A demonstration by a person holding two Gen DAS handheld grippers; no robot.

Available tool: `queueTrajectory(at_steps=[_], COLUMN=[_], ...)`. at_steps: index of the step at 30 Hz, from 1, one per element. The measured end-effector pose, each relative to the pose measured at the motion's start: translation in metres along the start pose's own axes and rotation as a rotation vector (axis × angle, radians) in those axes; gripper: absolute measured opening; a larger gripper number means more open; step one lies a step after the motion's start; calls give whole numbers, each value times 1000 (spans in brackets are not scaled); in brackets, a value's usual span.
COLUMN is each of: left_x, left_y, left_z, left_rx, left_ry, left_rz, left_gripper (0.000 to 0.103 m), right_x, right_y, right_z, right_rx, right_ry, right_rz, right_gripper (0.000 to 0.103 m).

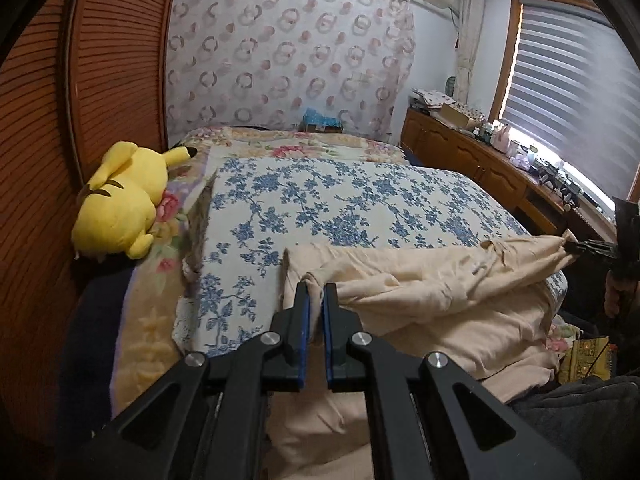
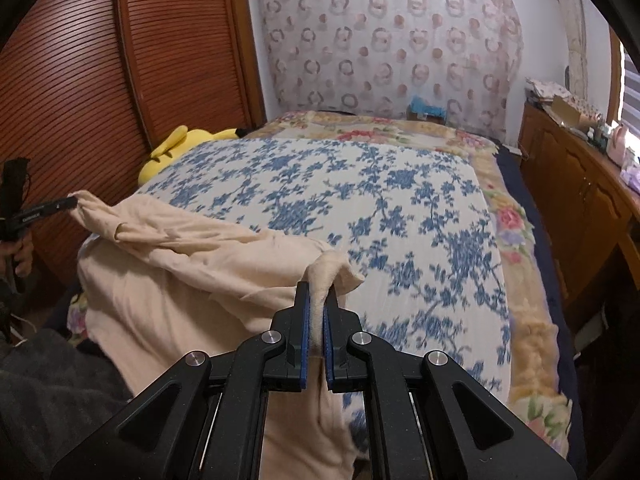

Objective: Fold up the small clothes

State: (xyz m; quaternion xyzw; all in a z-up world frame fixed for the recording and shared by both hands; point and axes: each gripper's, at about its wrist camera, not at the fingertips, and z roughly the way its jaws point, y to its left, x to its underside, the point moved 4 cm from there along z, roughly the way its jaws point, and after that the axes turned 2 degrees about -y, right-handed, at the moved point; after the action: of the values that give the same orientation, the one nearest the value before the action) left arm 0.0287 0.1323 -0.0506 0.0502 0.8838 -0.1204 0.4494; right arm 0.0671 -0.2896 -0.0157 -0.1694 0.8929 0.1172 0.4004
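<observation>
Barely begun, by the look of it. Both claws are clenched on the same cream garment [image 1: 420, 292], each pinching a bunched corner of its upper edge. The left claw [image 1: 315, 296] grips one corner between its blue pads, and the cloth runs from there across to the right claw [image 1: 576, 246], seen at the far right of the left view. In the right view the right claw [image 2: 316, 300] holds its own twisted corner, with the left claw [image 2: 66, 203] visible at the far left, a hand [image 2: 18, 256] on its handle.

The garment is stretched between the two claws above the near edge of the bed [image 2: 532, 336]. Its top edge sags and wrinkles in the middle, and the body hangs down over the near edge, off the blue floral cover [image 1: 340, 200]. A yellow plush [image 1: 120, 204] lies at the bed's left edge, well apart from the cloth.

As for progress, I judge that no fold has been made. The cloth is only lifted and roughly spread. What is left is laying it flat on the cover, smoothing it, then making the folds themselves. No other garments show, folded or waiting.
</observation>
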Motion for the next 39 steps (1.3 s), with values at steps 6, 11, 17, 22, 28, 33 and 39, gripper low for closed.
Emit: queueTrajectory(at_steps=[6,11,17,22,28,33,39], left_x=[3,-1,-15,-23,-21,-18,-7], left_y=[0,-6,-9,-3,11,22,24], left_z=[8,9,12,39,86,121,150], left_rx=[-34,-29,-20,-1,-30,-62,-79], left_ry=[10,3,-25,8,83,147,229], left_rz=[17,51,45,32,21,31,46], left_gripper=[8,31,62,62,62,62,62], right_x=[21,24,19,5,-16,-21,-15], right_y=[5,6,7,3,-4,-14,-37], right_z=[10,12,1,-5,19,60,101], right_rx=[-14,-31,-27,2,25,35,27], right_ry=[63,76,60,26,25,59,113], right_rz=[4,11,-4,-20,-47,-34,52], right_gripper=[3,4,18,35,43,45,45])
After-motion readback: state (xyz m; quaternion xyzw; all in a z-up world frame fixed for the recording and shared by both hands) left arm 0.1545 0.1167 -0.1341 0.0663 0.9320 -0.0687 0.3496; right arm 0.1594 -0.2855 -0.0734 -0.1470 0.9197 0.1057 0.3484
